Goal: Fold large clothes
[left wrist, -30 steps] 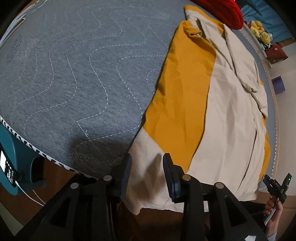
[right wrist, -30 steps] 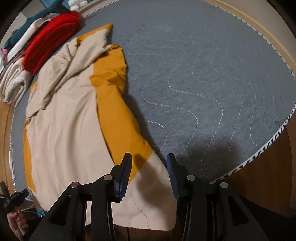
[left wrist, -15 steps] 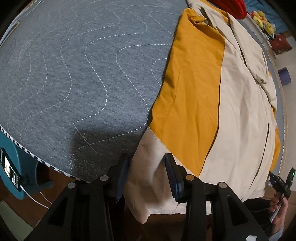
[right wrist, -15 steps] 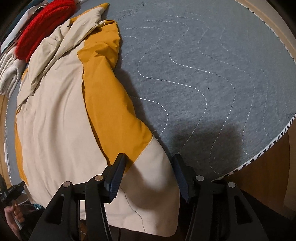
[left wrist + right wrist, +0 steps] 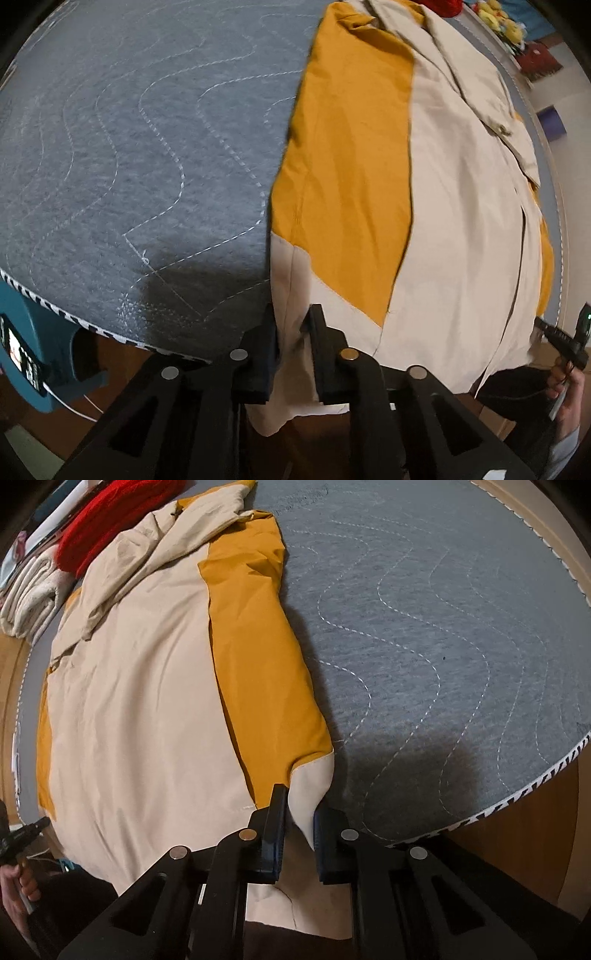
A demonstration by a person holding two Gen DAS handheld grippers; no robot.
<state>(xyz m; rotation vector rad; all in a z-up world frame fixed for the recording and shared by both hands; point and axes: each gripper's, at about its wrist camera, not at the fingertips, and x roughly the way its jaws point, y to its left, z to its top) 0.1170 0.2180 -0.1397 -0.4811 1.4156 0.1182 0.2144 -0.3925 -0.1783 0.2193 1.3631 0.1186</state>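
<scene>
Our left tool (image 5: 291, 332) and right tool (image 5: 300, 812) are closing, each pinching a hem corner of the cream-and-mustard cotton jacket (image 5: 147, 701), spread flat on the grey quilted bed (image 5: 443, 627). We judge the main lengthwise fold remains undone.

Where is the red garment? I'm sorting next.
In the right wrist view, the red garment lies top left, between the jacket and folded cream cloth.

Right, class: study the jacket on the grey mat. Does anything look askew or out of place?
Yes. The jacket hangs off the near edge of the mat instead of lying fully on it, and its collar end is rumpled. Each closing tool, left and right, has a beige corner between its pads.
</scene>
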